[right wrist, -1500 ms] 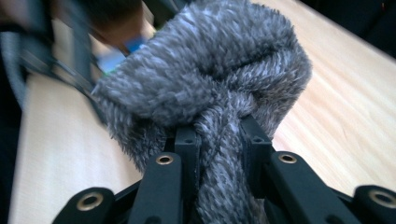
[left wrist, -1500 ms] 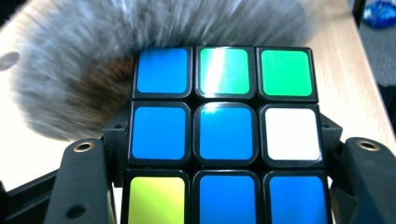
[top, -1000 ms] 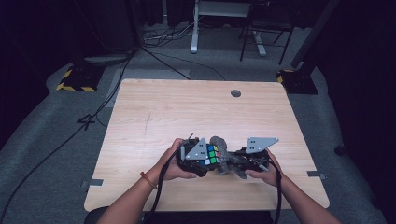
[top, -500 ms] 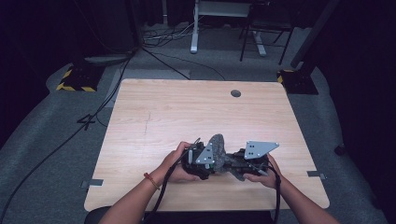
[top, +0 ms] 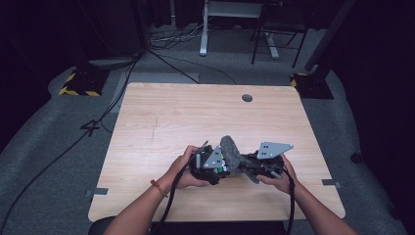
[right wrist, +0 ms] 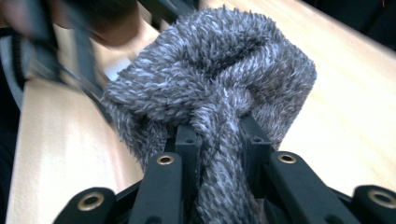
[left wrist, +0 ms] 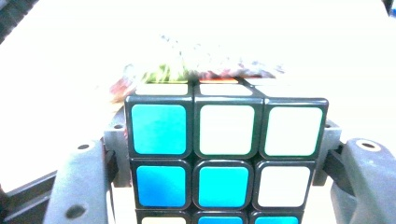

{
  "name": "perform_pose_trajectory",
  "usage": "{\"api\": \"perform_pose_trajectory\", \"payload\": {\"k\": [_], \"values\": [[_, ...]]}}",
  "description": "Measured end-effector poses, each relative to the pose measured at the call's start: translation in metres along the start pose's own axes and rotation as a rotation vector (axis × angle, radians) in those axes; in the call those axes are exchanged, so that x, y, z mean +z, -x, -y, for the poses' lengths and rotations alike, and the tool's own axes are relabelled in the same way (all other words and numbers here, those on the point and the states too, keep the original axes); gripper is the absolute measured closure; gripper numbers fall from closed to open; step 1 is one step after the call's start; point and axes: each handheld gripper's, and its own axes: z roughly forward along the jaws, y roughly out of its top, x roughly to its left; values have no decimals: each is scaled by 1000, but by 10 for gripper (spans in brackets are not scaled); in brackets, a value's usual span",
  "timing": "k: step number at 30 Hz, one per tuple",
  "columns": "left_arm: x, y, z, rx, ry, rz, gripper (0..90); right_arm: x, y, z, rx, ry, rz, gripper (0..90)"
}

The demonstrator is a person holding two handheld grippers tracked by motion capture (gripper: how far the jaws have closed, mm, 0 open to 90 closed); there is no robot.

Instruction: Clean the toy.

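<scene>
Your left tongs (left wrist: 224, 154) clamped on Rubik's cube (left wrist: 224, 154); right tongs (right wrist: 219, 140) pinch grey fuzzy cloth (right wrist: 210, 74) — cloth just right of cube, touching — wipe leftward.

In the high view the room was dim, its edges sinking into near black, while the pale counter (top: 161, 122) caught even light from overhead and showed only soft shadows under the hands. The picture was slightly soft throughout. The left gripper view was badly overexposed: the background burned out to white, and only the cube (left wrist: 224, 154) stayed sharp, its far edge smeared. In the right gripper view the grey fuzzy cloth (right wrist: 210, 88) was crisp, the background blurred.
</scene>
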Motion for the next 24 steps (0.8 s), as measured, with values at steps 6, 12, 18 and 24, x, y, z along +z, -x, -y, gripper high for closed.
{"api": "perform_pose_trajectory", "payload": {"k": [6, 12, 18, 24], "values": [[-14, -2, 0, -15, 102, 18, 332, 5, 17, 14, 102, 3, -137, 743], [-10, 0, 1, -7, 107, 47, 329, 4, 13, 10, 87, 71, -253, 744], [-12, 0, 0, -18, 114, 43, 326, -1, 8, 7, 78, 123, -251, 747], [-8, 0, 0, -5, 64, 32, 327, -5, 1, 0, 25, 131, -202, 750]]}}
